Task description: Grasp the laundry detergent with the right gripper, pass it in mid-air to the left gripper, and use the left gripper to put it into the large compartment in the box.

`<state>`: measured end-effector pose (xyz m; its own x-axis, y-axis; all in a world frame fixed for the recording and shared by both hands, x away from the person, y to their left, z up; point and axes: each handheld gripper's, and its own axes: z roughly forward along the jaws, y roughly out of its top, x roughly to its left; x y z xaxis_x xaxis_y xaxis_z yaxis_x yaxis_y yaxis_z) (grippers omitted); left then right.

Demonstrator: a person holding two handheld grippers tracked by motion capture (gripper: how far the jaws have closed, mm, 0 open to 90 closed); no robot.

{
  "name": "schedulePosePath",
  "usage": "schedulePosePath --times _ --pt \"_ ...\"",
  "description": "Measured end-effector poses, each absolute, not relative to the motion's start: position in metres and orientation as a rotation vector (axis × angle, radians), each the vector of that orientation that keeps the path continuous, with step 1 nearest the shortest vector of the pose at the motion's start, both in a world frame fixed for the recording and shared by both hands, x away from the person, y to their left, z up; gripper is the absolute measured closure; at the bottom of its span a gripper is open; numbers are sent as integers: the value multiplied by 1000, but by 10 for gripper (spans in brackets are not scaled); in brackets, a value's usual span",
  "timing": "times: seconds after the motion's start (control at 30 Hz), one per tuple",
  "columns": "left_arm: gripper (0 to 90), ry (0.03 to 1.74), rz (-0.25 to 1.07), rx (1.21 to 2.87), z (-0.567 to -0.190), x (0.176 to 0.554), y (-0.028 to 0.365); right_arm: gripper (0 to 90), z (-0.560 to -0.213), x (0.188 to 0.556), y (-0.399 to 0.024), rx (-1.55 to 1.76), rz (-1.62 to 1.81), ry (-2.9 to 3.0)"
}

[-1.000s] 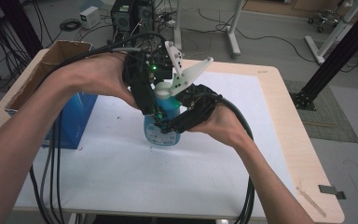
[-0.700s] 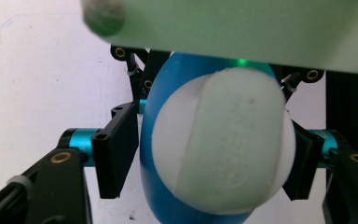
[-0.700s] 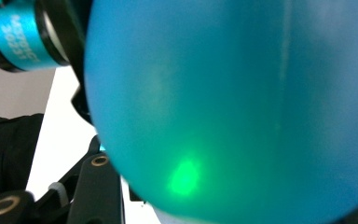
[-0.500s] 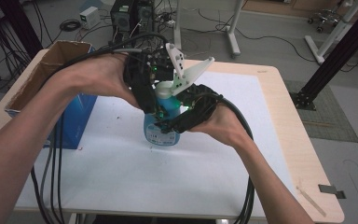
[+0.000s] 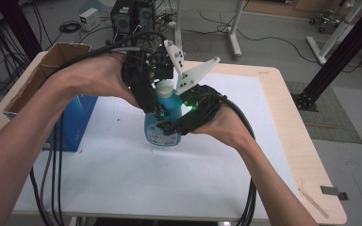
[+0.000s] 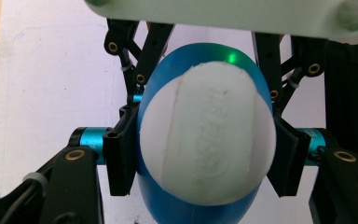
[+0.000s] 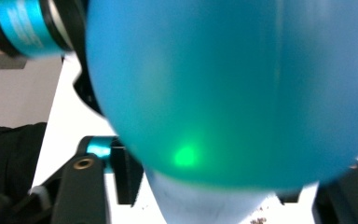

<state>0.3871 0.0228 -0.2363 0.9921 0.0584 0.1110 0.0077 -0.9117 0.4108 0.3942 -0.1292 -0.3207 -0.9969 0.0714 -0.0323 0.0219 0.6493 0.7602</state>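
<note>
While clamped from above on the white cap (image 6: 207, 140) of the blue bottle (image 5: 162, 125), left gripper (image 5: 156, 109) pointing straight down, its pads (image 6: 121, 154) pressed against both flanks of the cap. Bottle standing upright on the white table (image 5: 122, 174), directly beneath this gripper and between both hands. Right gripper (image 5: 169, 127) coming in from the side at the bottle's lower body, jaws just opened wider, bottle's blue belly close between them; whether the pads touch it cannot be told. Beyond the left gripper's far side, a blue box (image 5: 73, 127) near the bottle, with a cardboard box (image 5: 42, 75) behind it.
</note>
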Motion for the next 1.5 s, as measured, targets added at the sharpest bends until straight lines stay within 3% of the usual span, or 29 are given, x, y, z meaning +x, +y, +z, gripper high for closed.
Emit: schedulePosePath --times 0.5,1.1,1.17,1.23,1.5 --pt "377 110 188 2728 -226 386 39 228 -317 393 -146 171 1257 2801" --pt "377 367 300 2759 -164 401 100 224 -300 377 -207 295 962 2786" --pt "377 419 324 2770 -150 403 115 213 -297 373 -220 315 811 2757" --pt "377 474 360 2782 -133 403 129 139 -296 371 -226 330 772 2748" --pt "377 637 390 2766 -101 408 168 134 -300 369 -252 431 687 2723"
